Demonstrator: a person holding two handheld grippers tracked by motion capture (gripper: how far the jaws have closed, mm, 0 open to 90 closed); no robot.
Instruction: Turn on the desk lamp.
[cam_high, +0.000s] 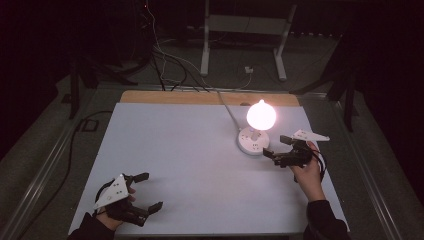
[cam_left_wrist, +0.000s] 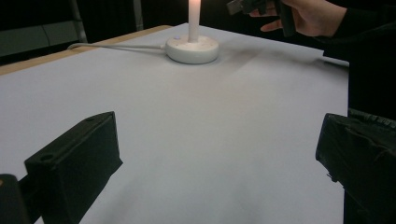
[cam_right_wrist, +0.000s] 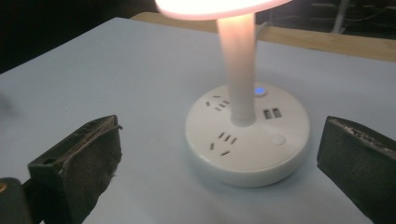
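A lit lamp (cam_high: 261, 116) stands on a round white base (cam_high: 252, 141) with sockets, at the right middle of the white table (cam_high: 190, 150). In the right gripper view the base (cam_right_wrist: 247, 140) shows a blue-lit button (cam_right_wrist: 259, 91), a plain round button and USB ports. My right gripper (cam_high: 274, 145) hovers just right of the base, its jaws wide open and nothing between them (cam_right_wrist: 222, 140). My left gripper (cam_high: 152, 190) rests open near the table's front left corner, with bare table between its jaws (cam_left_wrist: 215, 154).
The lamp's white cable (cam_high: 227, 112) runs off the far edge over a wooden strip (cam_high: 200, 97). On the dark floor behind lie cables and a white frame stand (cam_high: 245, 30). In the left gripper view the person's right hand (cam_left_wrist: 303, 16) is beside the base (cam_left_wrist: 192, 48).
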